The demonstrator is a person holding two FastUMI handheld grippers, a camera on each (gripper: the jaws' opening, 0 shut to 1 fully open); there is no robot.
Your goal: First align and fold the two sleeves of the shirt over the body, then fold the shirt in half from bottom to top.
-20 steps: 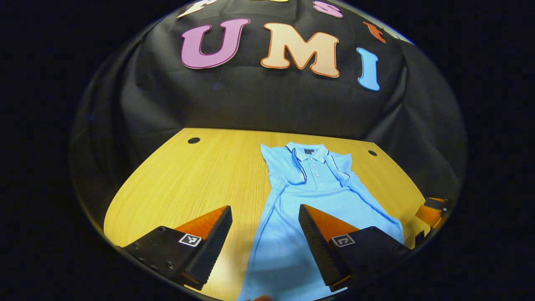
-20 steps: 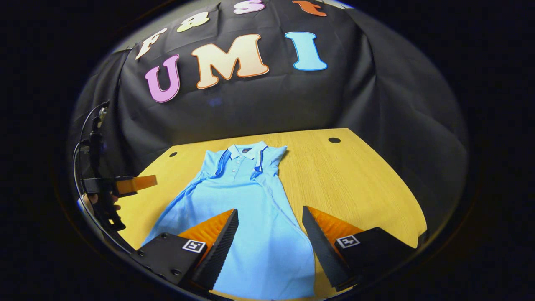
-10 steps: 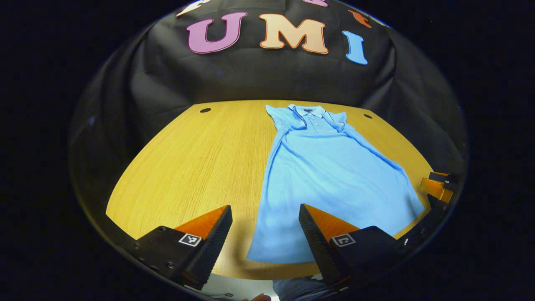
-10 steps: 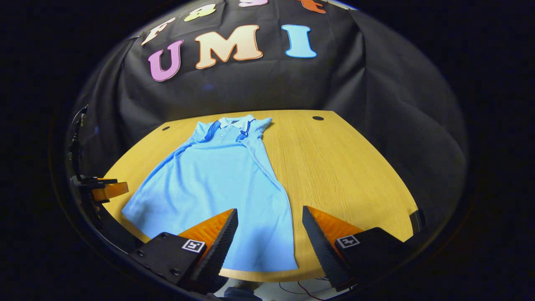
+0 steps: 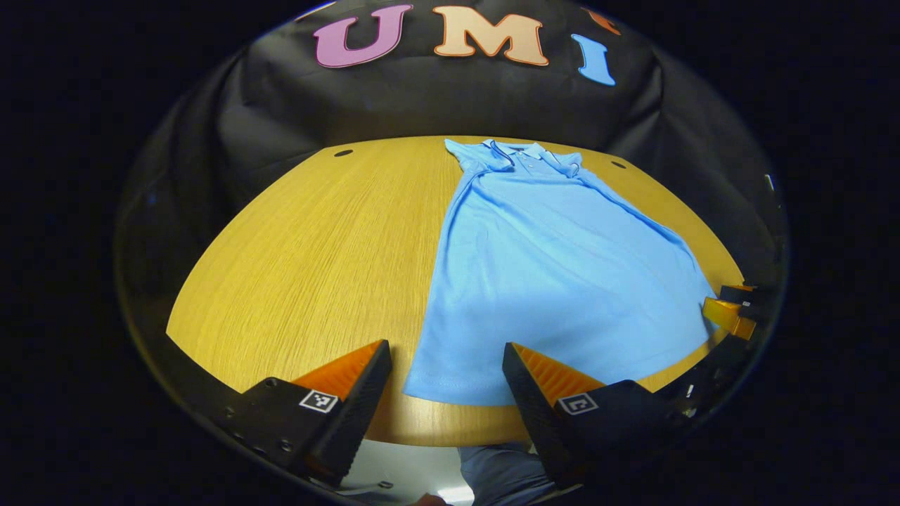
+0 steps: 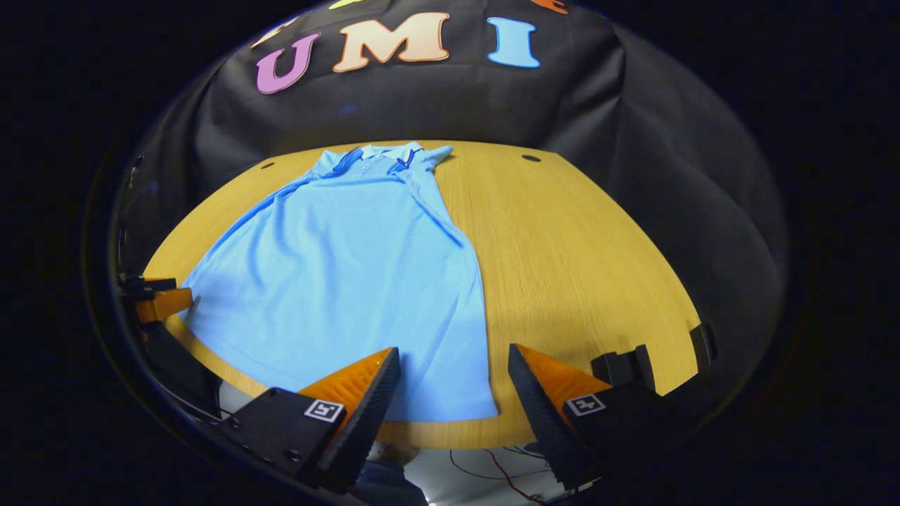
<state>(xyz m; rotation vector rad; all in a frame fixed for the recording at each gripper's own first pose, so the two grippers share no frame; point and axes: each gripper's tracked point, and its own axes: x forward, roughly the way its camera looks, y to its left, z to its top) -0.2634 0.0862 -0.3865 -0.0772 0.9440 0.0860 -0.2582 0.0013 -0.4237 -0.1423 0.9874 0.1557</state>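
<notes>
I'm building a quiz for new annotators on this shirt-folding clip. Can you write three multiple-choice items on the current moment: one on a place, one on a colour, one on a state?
1. Where does the shirt's collar point?
A. toward the booth wall
B. toward the near table edge
C. off the table's side

2. What colour is the shirt?
A. white
B. light blue
C. red

3. How do the left gripper and right gripper stand?
A. both shut on the hem
B. one shut, one open
C. both open, holding nothing

Answers: 1 A, the collar lies at the far end of the table; 2 B, light blue with darker trim; 3 C, a wide gap shows between each pair of fingers.
</notes>
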